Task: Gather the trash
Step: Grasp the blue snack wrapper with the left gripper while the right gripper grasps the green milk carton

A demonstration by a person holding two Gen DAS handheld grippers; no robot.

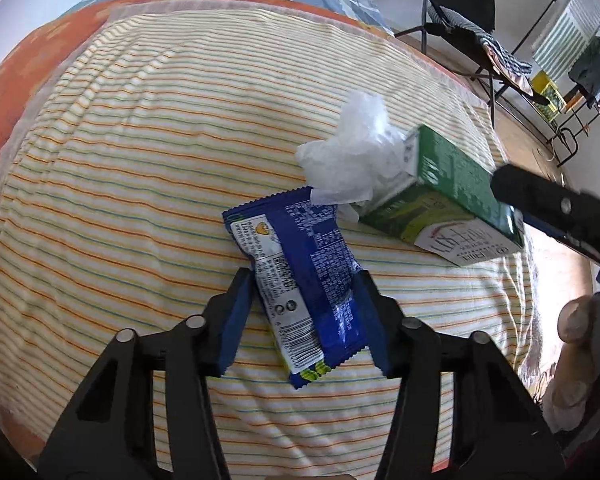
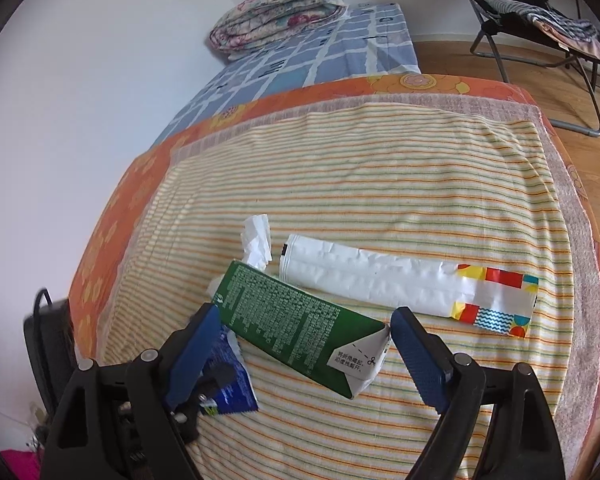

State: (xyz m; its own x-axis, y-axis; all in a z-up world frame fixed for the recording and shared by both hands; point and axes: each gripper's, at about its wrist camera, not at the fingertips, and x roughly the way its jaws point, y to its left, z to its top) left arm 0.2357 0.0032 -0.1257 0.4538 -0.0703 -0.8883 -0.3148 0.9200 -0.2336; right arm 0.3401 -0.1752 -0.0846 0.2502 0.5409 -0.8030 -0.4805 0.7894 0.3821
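A blue snack wrapper [image 1: 304,276] lies on the striped towel [image 1: 140,160]. My left gripper [image 1: 306,286] is open, its blue pads on either side of the wrapper's near half. A green and white carton [image 2: 304,332] lies on its side between the open fingers of my right gripper [image 2: 304,326]; it also shows in the left wrist view [image 1: 440,196]. A crumpled white tissue [image 1: 356,156] rests against the carton's far end. A white flattened packet [image 2: 404,282] with a coloured end lies just beyond the carton.
The towel covers an orange flowered mattress edge [image 2: 112,216] and a blue checked sheet [image 2: 300,56] with a folded quilt [image 2: 276,12]. A black folding chair [image 2: 540,28] stands on the wooden floor to the right. A black object [image 2: 48,344] stands at the left.
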